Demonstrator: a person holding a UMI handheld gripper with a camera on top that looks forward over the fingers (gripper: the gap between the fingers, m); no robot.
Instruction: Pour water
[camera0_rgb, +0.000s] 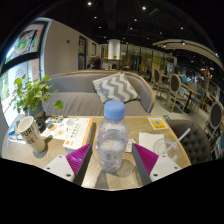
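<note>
— What is nearest?

— The hand-held gripper (111, 160). Its two fingers reach forward with their magenta pads (79, 158) turned inward, and a clear plastic water bottle (112, 140) stands upright between them. The pads sit against the bottle's lower sides, left and right — the hand-held gripper is pinching the bottle.

— And the bottle itself?

— See-through, with a pale blue cap (114, 109) on top. It is over the wooden worktop (135, 128), near its front edge.

— What lies around it?

— Just right of the fingers, a clear cup (168, 148) with a straw (179, 138) leaning out of it, standing on the worktop. A little beyond that, a small yellow card (157, 124) lies flat. To the left, a white mug with printed markings (26, 128) stands close to the worktop's left end, and a dark round thing (40, 153) lies just in front of it; what it is, I cannot tell. Between the mug and the bottle are some papers or booklets (70, 129).

— Does anything stand in the way?

— The bottle hides the middle of the worktop behind it. The cup is close on the right, apart from the bottle.

— Farther off?

— A leafy green plant (33, 93) behind the mug, by a window (14, 80). Behind the worktop, a grey sofa (80, 92) with a patterned cushion (119, 86). Beyond that, chairs and tables (178, 90) in a dim room with ceiling lights (113, 48).
</note>
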